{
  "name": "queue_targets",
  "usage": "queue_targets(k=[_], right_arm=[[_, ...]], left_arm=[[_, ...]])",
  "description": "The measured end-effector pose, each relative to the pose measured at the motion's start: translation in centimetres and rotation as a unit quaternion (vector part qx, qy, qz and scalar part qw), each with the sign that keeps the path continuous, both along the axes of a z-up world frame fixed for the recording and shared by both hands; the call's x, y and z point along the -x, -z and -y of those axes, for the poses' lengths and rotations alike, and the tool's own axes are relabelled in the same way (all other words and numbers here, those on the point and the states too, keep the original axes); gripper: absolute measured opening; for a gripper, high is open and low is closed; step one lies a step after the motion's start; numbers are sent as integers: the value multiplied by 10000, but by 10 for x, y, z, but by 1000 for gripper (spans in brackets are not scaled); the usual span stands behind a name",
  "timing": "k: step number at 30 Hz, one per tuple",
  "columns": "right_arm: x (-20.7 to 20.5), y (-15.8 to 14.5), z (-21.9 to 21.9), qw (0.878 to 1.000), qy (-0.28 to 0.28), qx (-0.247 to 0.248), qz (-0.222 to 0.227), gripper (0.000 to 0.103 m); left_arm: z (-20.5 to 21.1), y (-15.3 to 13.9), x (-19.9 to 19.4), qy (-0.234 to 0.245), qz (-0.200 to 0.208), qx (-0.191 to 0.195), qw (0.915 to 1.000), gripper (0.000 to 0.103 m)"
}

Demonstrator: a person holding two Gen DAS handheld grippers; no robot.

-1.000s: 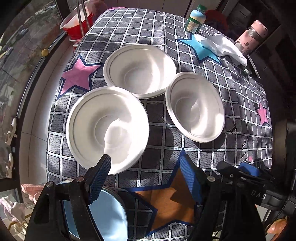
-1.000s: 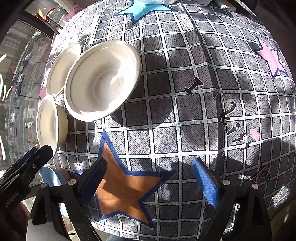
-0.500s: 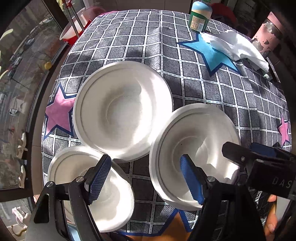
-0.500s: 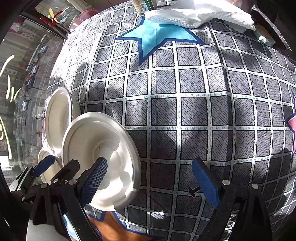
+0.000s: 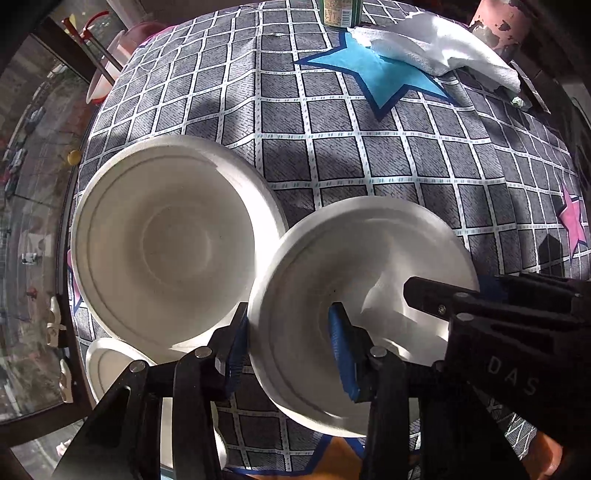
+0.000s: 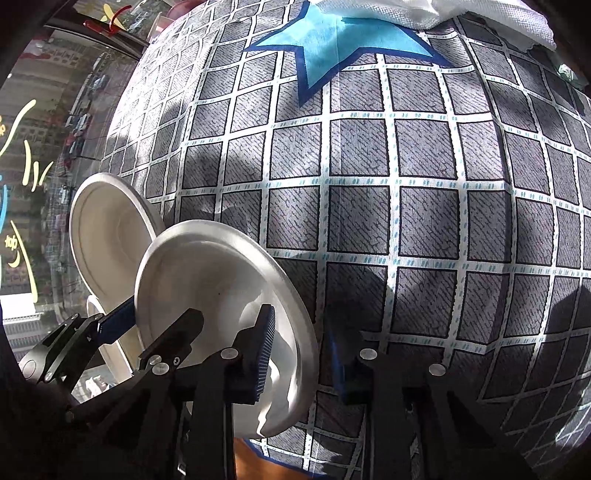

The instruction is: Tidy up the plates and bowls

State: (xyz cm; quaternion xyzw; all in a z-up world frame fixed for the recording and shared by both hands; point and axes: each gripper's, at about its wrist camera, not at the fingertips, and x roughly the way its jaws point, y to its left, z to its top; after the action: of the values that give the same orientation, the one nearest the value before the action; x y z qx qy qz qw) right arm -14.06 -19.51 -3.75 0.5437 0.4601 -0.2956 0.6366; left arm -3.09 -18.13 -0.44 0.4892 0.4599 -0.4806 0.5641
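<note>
Black left tool, blue ribbed pads, silver screws, "DAS" lettering

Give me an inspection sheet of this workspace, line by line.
Surface: checked grey tablecloth with star patches, in patchy sun and shadow.
Job's things: three white bowls. The near bowl sits between both grippers, the big bowl beside it, and the third bowl is partly hidden.
Clutter: white cloth, green-labelled bottle, pink flask, red basin, all at the far edge.
Grippers: left gripper and right gripper each straddle the near bowl's rim on opposite sides. Whether they are clamped is unclear.
Cables: nothing seen.
Surroundings: window onto a street.
</note>
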Motion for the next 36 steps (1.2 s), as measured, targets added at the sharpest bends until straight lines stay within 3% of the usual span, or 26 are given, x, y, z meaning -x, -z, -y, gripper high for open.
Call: queue_targets(k=[5, 12, 25, 30, 36], right_arm=[[1, -4, -6, 10000, -24, 48, 26, 24], [20, -7, -27, 9998, 156, -3, 116, 24], [79, 9, -70, 9965, 689, -426, -213, 24], [109, 9, -93, 9931, 954, -569, -363, 24], [146, 9, -123, 9885, 1229, -710, -518, 24]], left_arm=[[-5, -5, 2, 23, -81, -18, 10000, 39], [-25, -18, 36, 498, 329, 182, 9980, 39], [-57, 5, 79, 755, -300, -107, 9966, 39], [-77, 10, 107, 982, -656, -292, 9926, 35], [-101, 10, 145, 1332, -804, -405, 9870, 34]])
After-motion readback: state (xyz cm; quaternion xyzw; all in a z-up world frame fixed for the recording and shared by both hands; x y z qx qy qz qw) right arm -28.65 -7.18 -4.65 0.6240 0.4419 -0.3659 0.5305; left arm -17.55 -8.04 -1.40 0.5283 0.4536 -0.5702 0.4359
